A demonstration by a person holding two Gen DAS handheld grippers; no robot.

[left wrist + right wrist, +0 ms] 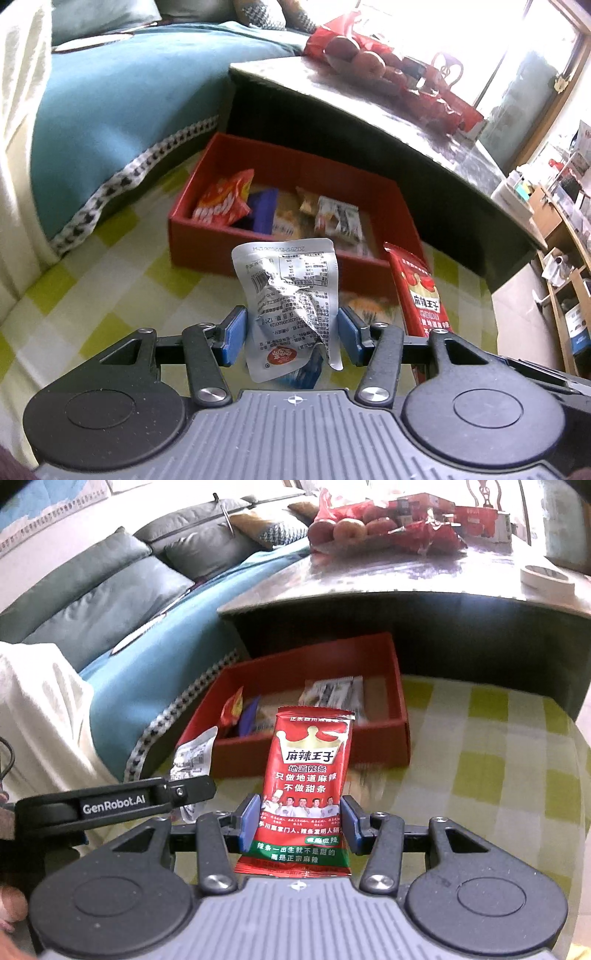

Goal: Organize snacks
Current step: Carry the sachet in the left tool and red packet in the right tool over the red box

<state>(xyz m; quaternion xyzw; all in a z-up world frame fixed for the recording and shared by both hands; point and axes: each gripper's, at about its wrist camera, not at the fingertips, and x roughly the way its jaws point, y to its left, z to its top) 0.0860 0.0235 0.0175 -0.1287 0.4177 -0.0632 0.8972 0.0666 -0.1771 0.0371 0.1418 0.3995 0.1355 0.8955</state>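
Two held packets (pixel 291 306) (pixel 310 786), one red box (pixel 280 240).

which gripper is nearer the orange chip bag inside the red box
Left. The left gripper, shut on the silver packet, sits toward the chip bag's end of the red box. The right gripper, holding the red spicy-strip packet, is further along.

Open floor in front of me, box ahead, table above its far side.

My way to the red box (pixel 314 738) lies over bare checked mat (pixel 480 775). Its right part is free; packets crowd the left. The dark table (pixel 369 122) overhangs behind, the sofa (pixel 110 110) walls my left.
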